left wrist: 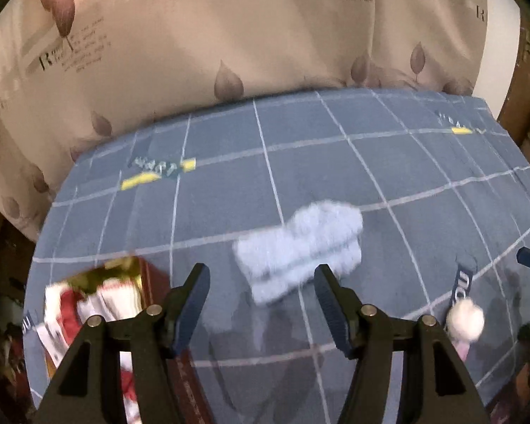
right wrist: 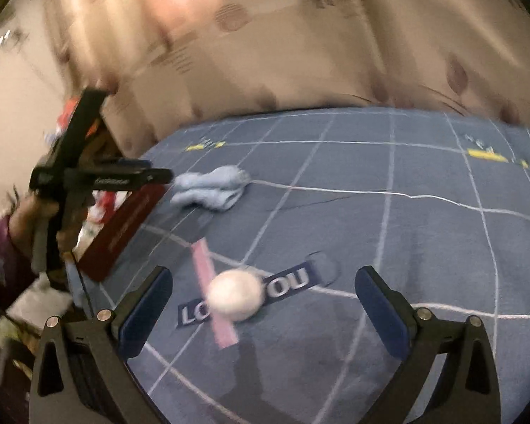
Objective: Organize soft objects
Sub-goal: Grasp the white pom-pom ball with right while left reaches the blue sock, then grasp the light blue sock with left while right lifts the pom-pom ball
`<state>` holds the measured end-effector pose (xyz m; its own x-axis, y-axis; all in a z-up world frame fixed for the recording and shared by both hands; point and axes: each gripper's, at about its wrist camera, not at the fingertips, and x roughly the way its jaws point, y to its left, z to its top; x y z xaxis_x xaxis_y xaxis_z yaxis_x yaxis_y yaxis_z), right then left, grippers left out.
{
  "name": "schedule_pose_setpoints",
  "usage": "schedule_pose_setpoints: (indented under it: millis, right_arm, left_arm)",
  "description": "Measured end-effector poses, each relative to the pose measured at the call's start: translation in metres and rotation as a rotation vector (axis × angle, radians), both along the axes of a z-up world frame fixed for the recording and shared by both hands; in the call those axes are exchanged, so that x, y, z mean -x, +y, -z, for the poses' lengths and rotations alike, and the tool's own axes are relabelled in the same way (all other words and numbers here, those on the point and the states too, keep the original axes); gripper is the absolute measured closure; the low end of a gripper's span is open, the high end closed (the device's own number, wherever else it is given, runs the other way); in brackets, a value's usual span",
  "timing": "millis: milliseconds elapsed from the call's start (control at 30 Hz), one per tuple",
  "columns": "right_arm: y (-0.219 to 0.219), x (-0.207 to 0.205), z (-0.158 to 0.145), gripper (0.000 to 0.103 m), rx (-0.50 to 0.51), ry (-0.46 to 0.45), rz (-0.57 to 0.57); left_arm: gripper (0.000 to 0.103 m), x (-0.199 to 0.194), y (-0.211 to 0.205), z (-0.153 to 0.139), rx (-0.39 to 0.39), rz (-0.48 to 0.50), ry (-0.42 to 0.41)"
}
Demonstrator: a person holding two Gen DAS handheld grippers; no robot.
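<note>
**2 open grippers above soft items on a blue checked bedspread (left wrist: 335, 162).**
The red box (right wrist: 120, 226) stands at the bed's left edge; the pale blue socks (left wrist: 300, 247) lie mid-bed ahead of the left gripper (left wrist: 261, 282), the white pom-pom (right wrist: 235, 295) before the right gripper (right wrist: 265, 304). Both jaws gape, empty. Descend squarely; ample bare cloth surrounds each.

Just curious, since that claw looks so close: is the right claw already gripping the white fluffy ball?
No. The right claw stands wide open, and the white fluffy ball lies loose on the blue bedspread, touching neither finger.
</note>
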<state>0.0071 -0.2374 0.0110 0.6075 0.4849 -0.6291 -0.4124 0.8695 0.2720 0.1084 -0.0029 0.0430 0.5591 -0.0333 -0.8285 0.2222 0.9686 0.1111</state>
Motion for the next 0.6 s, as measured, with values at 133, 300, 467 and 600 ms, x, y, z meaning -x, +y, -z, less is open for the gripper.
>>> schedule_pose_setpoints:
  millis: [133,300,467,600]
  right_arm:
    - [0.013,-0.001,0.005,0.013,0.05,0.01,-0.009]
    - [0.027,-0.02,0.021,0.05,0.139,0.055,-0.031]
    - [0.039,-0.023,0.03,0.05,0.129,0.091,-0.071]
    - [0.049,-0.025,0.041,0.053,0.159,0.123,-0.102]
  left_arm:
    - [0.04,0.013,0.002,0.008,0.009,0.003,0.037]
    - [0.04,0.022,0.001,0.006,0.006,0.016,0.047]
    - [0.04,0.025,0.003,0.002,0.029,0.022,0.045]
    - [0.04,0.021,0.003,0.003,0.03,0.03,0.058]
